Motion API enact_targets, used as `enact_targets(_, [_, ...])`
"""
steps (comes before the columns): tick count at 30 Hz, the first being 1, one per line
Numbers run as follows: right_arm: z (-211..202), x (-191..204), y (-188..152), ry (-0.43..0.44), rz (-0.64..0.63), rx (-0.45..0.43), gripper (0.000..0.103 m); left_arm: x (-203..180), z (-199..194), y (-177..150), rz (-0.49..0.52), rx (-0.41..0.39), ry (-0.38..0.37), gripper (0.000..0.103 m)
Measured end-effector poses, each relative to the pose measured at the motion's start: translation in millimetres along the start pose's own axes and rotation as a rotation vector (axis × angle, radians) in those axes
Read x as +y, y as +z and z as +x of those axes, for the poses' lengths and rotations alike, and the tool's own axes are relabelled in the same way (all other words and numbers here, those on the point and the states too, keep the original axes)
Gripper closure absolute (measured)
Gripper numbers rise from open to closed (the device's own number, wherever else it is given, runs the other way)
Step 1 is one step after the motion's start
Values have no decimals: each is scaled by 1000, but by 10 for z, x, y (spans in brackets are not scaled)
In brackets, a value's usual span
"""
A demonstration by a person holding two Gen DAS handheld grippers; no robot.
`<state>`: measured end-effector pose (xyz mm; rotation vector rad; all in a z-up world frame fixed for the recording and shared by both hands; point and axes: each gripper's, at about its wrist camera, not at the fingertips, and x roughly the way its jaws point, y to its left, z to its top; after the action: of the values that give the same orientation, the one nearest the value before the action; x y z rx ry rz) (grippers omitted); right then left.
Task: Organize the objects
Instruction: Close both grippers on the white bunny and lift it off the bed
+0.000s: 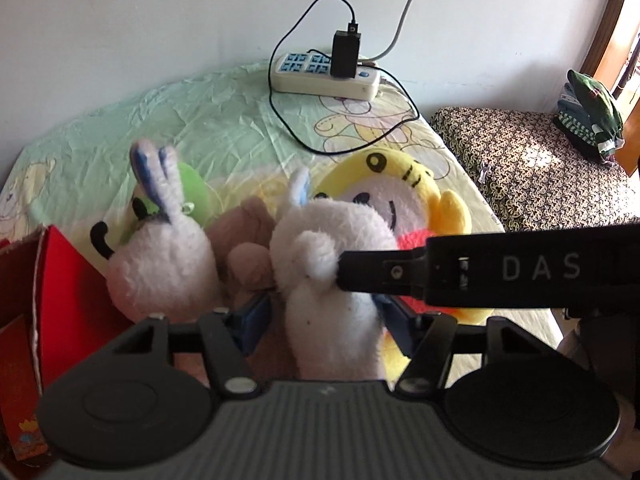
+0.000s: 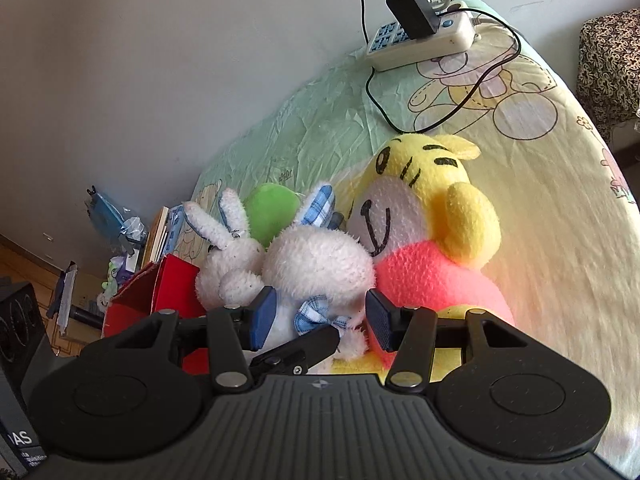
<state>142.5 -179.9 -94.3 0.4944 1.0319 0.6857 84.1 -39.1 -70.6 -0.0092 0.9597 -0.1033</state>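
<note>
A white plush rabbit with a blue plaid bow (image 1: pixel 332 280) (image 2: pixel 316 268) stands between the blue pads of both grippers. My left gripper (image 1: pixel 324 320) has its pads close against the rabbit's body. My right gripper (image 2: pixel 320 320) has its pads apart on either side of the rabbit. Its black finger (image 1: pixel 384 272) touches the rabbit's paw in the left wrist view. A second white rabbit (image 1: pixel 160 256) (image 2: pixel 228 264) sits to the left. A yellow and pink plush tiger (image 1: pixel 404 196) (image 2: pixel 432 236) lies behind to the right. A green plush (image 2: pixel 272 212) lies behind the rabbits.
A red box (image 1: pixel 64 280) (image 2: pixel 160 300) stands at the left. A white power strip (image 1: pixel 324 76) (image 2: pixel 424 36) with a black charger and cable lies at the back on the cartoon-print sheet (image 2: pixel 540 184). A patterned stool with folded clothes (image 1: pixel 528 164) stands to the right.
</note>
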Motion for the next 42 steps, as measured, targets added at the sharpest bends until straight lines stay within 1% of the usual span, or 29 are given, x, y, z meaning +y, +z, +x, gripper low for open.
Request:
enact_targets(3, [59,21,14,3,-10,9,49,-37,15,5,26,0,-3,52])
enact_targets(4, [61,35,12,1,-21,9,53,-42,13,3,27,-2,4,52])
enact_targets(8, [32,33,16,6,-24,3,58,-30,-44,-1,17,-11,-7,54])
enact_targets(13, [-105,85,-16,34,-25,-15,60,-80,-222,-36,26,-45,-5,55])
enact_targets(19, [-377,314,-83,69,-100,-84,60,-168,-596,-77,41,-138,29,55])
enact_targets(23, [-540,502,-115,129,-156,-138,60,-197,-910,-108,44,-224,79,55])
enact_targets(26, [-579,650,-132,180,-196,-167,60,-168,-1115,-150,34,-276,121,55])
enact_targets(31, [-464,869,-190,260,-207,-152,60,48,-1367,-264,-2,-313,184,55])
enact_targets(35, [-335,1165,-253,294,-249,-141,60,269,-1546,-366,-15,-349,241,55])
enact_targets(39, [-126,1510,-332,318,-290,-124,60,626,-1707,-477,-40,-376,283,55])
enact_targets(42, [117,1782,-456,328,-303,-101,59,998,-1781,-597,-56,-367,299,55])
